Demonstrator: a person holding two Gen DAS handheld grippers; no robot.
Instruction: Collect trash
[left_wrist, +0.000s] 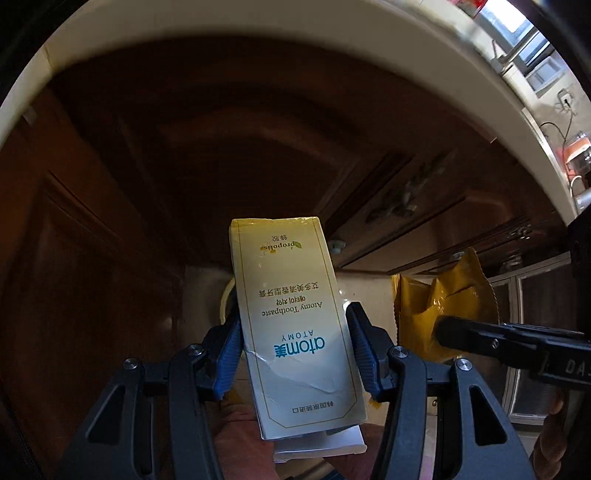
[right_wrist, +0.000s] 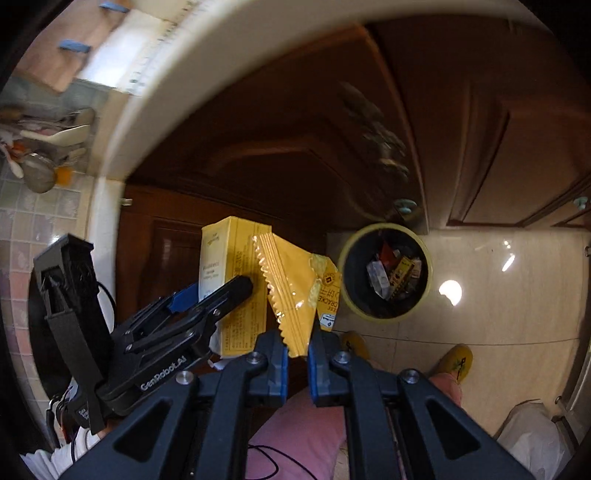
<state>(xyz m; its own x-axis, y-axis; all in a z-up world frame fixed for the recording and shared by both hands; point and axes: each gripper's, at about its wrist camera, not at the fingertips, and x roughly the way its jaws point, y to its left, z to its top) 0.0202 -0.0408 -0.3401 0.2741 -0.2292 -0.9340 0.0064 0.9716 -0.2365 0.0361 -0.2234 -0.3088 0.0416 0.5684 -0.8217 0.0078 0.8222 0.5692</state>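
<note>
My left gripper (left_wrist: 295, 350) is shut on a pale yellow toothpaste box (left_wrist: 291, 314), its blue pads pressing both long sides. The same box (right_wrist: 229, 269) and the left gripper (right_wrist: 207, 299) show at the left of the right wrist view. My right gripper (right_wrist: 296, 354) is shut on the corner of a yellow cracker wrapper (right_wrist: 291, 288) with zigzag edges. That wrapper (left_wrist: 443, 295) hangs to the right in the left wrist view, held by the right gripper's dark fingers (left_wrist: 480, 339). A round bin (right_wrist: 384, 271) with a yellow rim sits on the floor below, holding several wrappers.
Dark wooden cabinet doors (right_wrist: 295, 129) with small knobs (right_wrist: 404, 205) stand behind the bin, under a cream countertop edge (right_wrist: 155, 92). Beige floor tiles (right_wrist: 498, 295) lie to the right. A person's pink trouser leg (right_wrist: 295, 435) and yellow slippers (right_wrist: 456, 362) are below. A white bag (right_wrist: 532, 439) lies bottom right.
</note>
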